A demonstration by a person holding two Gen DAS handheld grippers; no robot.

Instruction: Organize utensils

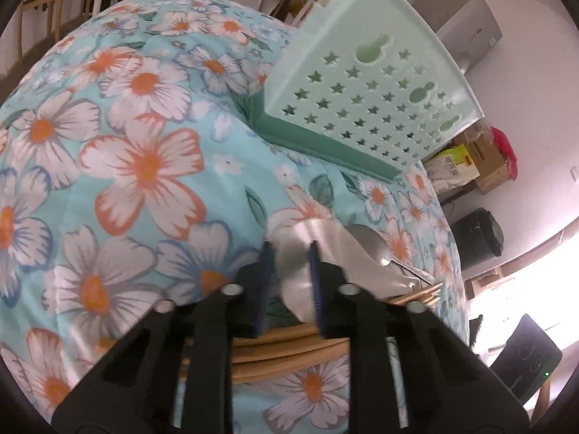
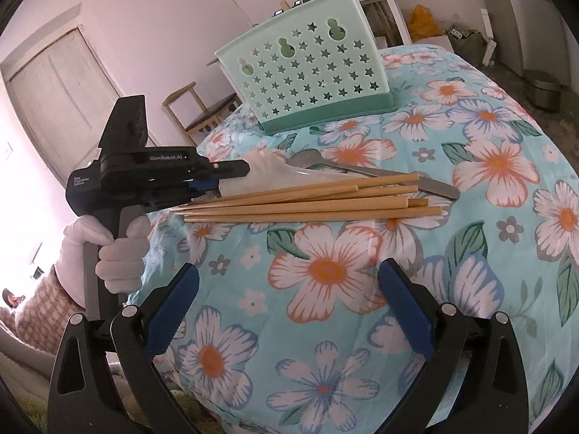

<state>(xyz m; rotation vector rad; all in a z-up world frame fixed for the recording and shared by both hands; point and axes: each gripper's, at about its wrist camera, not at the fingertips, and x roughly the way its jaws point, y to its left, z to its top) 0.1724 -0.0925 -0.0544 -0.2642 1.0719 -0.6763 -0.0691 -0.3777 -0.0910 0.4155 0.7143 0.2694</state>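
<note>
A white spoon [image 1: 318, 229] lies on the floral tablecloth [image 1: 137, 159] beside a metal spoon [image 1: 365, 240] and over several wooden chopsticks [image 1: 289, 347]. My left gripper [image 1: 289, 253] is shut on the white spoon, a blue pad on each side of it. From the right wrist view, the left gripper [image 2: 220, 184] comes in from the left, gripping the white spoon [image 2: 267, 168] just behind the chopsticks [image 2: 307, 204] and the metal spoon [image 2: 362, 171]. My right gripper [image 2: 289, 307] hovers open and holds nothing, nearer than the pile. A mint green basket [image 2: 307, 72] with star holes stands beyond the utensils.
A gloved hand [image 2: 119, 253] holds the left gripper's handle off the table's left edge. Also off that left edge are a wooden chair [image 2: 202, 108] and a door [image 2: 54, 90]. A metal bin [image 2: 542, 88] sits on the floor at the far right.
</note>
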